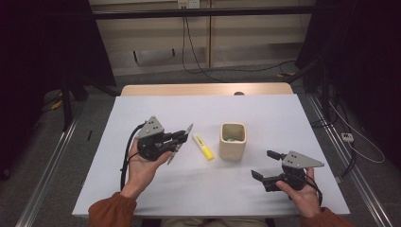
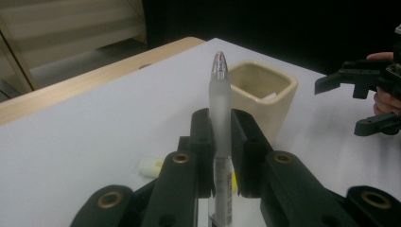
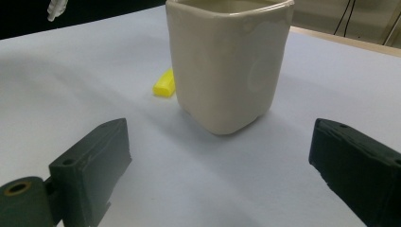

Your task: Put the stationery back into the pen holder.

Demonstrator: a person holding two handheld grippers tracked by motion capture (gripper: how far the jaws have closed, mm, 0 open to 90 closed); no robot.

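My left gripper (image 1: 178,138) is shut on a frosted clear pen (image 1: 181,143), held off the table left of centre. In the left gripper view the pen (image 2: 220,94) stands upright between the closed jaws of the left gripper (image 2: 221,127), its capped tip pointing up. A yellow highlighter (image 1: 203,146) lies on the white table (image 1: 265,109) just right of the pen. A cream square cup (image 1: 233,140) stands beside it, with something pale inside. My right gripper (image 1: 263,165) is open near the front right, and in its own view the right gripper (image 3: 222,142) faces the cup (image 3: 227,61) with nothing between its jaws.
The highlighter (image 3: 164,84) pokes out from behind the cup's left side. A wooden strip (image 1: 203,89) runs along the table's far edge. Cables (image 1: 198,61) trail over the floor beyond, and metal rails (image 1: 52,156) flank the table.
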